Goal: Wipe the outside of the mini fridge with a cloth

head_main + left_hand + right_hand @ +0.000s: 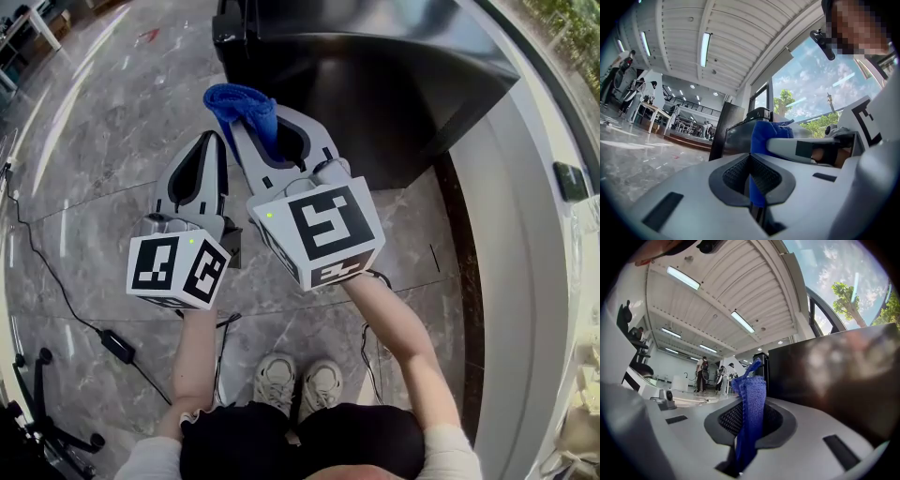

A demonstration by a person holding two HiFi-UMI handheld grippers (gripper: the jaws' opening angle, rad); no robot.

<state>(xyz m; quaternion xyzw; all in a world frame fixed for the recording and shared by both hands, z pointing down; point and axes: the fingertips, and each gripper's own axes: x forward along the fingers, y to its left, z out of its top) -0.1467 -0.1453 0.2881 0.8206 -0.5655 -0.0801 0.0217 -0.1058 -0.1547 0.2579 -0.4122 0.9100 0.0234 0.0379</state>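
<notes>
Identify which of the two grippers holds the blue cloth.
The right gripper: its jaws are shut on the blue cloth, which bunches beyond their tips. The left gripper beside it has its jaws together and grips no cloth.

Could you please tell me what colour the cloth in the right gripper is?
The cloth is solid blue, seen best in the right gripper view.
</notes>
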